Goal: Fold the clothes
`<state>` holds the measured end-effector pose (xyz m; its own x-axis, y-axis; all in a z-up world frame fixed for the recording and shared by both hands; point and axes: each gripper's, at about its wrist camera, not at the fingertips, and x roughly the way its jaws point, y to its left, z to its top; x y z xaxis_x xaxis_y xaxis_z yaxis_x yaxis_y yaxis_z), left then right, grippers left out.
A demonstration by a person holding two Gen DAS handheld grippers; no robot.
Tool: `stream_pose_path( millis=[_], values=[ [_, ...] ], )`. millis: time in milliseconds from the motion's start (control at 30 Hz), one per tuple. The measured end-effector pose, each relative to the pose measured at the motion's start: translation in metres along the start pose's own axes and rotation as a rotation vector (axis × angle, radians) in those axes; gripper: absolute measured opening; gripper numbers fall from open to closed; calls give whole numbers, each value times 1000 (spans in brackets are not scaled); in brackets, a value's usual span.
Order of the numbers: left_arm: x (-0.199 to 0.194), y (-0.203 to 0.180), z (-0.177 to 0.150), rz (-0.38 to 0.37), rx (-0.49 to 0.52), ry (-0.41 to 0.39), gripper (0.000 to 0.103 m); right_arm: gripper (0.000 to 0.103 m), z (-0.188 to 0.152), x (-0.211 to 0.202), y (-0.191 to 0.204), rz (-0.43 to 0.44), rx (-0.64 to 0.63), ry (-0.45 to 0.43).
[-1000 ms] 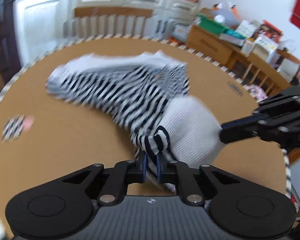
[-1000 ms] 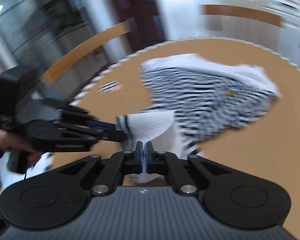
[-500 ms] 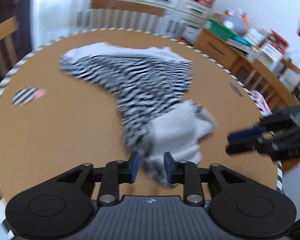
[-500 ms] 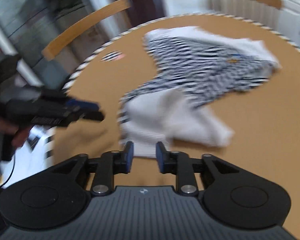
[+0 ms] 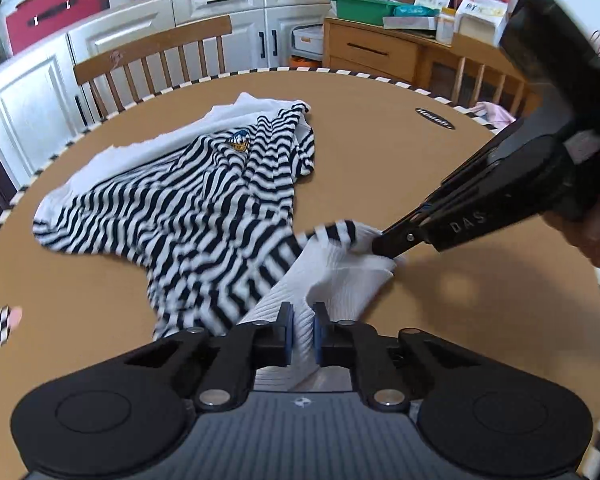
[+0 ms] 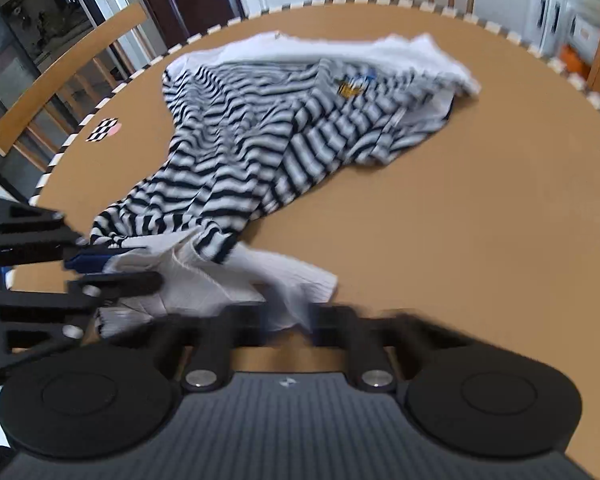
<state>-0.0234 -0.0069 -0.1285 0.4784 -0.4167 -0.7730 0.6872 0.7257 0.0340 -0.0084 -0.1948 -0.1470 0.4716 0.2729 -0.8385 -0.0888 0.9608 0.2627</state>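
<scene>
Both jaws reclosed: left gripper point(image 5: 301, 334) and right gripper point(image 5: 384, 242) pinch shirt point(image 5: 188, 216).

A black-and-white striped shirt point(image 5: 188, 216) with white ribbed sleeve point(image 5: 340, 276) lies on a tan table point(image 5: 400, 168).

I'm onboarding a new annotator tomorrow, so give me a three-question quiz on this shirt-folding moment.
1. True or false: the striped shirt hangs fully in the air, clear of the round table.
2. Multiple choice: what does the left gripper have between its fingers? A) a towel B) the white ribbed part of the shirt C) nothing
3. Short answer: where does the right gripper meet the garment, in the left wrist view?

Key:
1. False; most of it lies crumpled on the table.
2. B
3. At the white fabric by a striped edge, on the near right end of the shirt, to the right of the left gripper.
</scene>
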Motion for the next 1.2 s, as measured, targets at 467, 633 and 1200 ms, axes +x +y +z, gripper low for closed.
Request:
stream_pose_path(
  millis=[467,633,1200],
  values=[
    [-83,35,-83,-29,-137,145,11,3,-31,-87,34,283,57,-32],
    [-73,35,-80,-77,-193,155,12,3,-33,-77,30,269,125,33],
    [-95,-29,-67,-270,-111,-60,13,8,81,-70,182,664,-113,15]
  ],
)
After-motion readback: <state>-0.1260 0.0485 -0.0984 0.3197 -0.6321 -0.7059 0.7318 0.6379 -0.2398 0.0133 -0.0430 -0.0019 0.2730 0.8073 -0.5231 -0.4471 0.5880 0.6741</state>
